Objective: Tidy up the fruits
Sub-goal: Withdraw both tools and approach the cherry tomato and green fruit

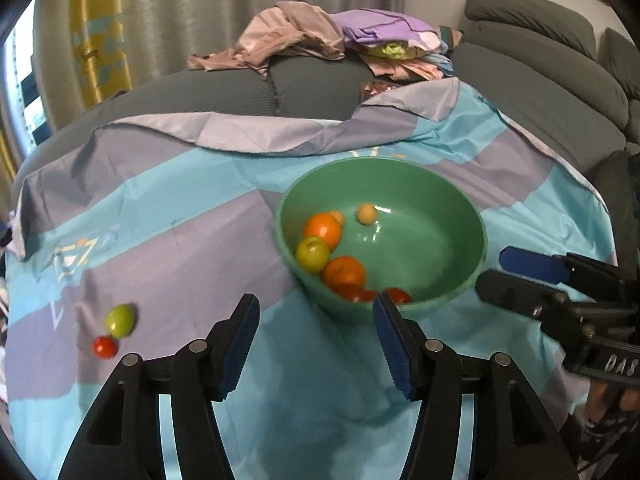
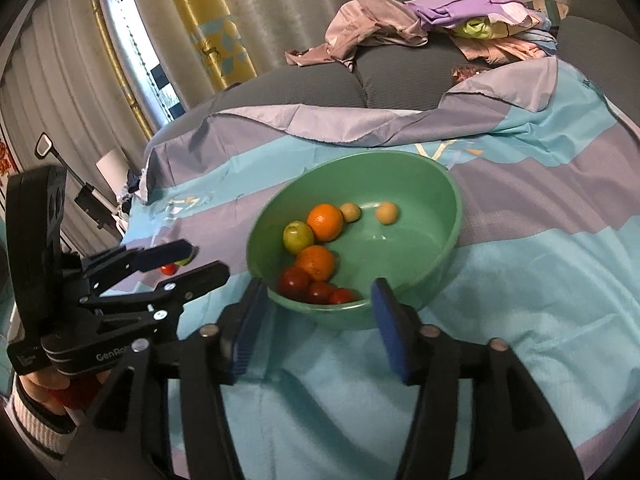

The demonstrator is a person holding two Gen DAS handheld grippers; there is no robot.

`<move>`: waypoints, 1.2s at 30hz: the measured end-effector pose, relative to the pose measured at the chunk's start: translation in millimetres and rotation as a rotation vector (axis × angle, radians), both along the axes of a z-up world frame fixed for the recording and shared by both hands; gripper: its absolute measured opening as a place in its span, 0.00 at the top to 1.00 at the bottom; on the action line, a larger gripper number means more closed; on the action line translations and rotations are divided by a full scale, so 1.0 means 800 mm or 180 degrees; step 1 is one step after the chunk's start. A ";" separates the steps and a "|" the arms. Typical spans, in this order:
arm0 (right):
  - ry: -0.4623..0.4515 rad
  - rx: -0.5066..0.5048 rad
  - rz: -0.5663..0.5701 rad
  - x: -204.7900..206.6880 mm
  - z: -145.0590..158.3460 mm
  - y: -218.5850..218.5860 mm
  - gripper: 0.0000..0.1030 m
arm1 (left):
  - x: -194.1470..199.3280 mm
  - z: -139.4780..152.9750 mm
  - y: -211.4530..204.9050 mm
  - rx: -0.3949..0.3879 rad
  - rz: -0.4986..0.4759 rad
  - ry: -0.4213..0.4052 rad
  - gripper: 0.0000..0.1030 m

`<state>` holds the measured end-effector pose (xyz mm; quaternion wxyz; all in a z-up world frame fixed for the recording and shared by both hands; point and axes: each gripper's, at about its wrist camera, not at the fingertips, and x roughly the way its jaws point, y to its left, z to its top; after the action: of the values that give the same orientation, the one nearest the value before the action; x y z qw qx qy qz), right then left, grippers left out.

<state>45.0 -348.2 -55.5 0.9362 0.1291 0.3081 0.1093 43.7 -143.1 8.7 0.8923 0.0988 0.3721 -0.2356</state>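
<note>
A green bowl [image 1: 448, 276] [image 2: 440, 200] stands on the blue and grey cloth. It holds two oranges [image 2: 325, 222], a green fruit [image 2: 298, 237], several red tomatoes [image 2: 295, 283] and two small tan fruits [image 2: 387, 213]. A loose green fruit [image 1: 120, 320] and a small red tomato [image 1: 105, 347] lie on the cloth to the left. My left gripper [image 1: 316, 344] is open and empty, just in front of the bowl. My right gripper [image 2: 316, 330] is open and empty at the bowl's near rim. Each gripper shows in the other's view, the left gripper [image 2: 192, 262] and the right gripper [image 1: 496, 270].
The cloth [image 1: 200, 240] covers a grey sofa [image 1: 540, 92]. A pile of clothes [image 1: 340, 36] lies behind the bowl. Curtains [image 1: 200, 8] hang at the back. The cloth's left edge drops off beside the loose fruits.
</note>
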 end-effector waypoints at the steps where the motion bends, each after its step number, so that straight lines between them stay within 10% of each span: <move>1: 0.0008 0.0008 0.0008 -0.002 0.001 0.001 0.44 | -0.003 0.000 0.005 -0.0008 0.0020 0.0011 0.42; 36: 0.0214 -0.0414 0.1082 -0.027 0.008 0.187 0.39 | -0.085 -0.028 0.231 -0.0169 0.1289 0.0284 0.41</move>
<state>23.8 -198.8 -49.4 0.8997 0.0179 0.3631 0.2414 -24.5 41.7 -13.3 0.9064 -0.0122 0.4172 -0.0653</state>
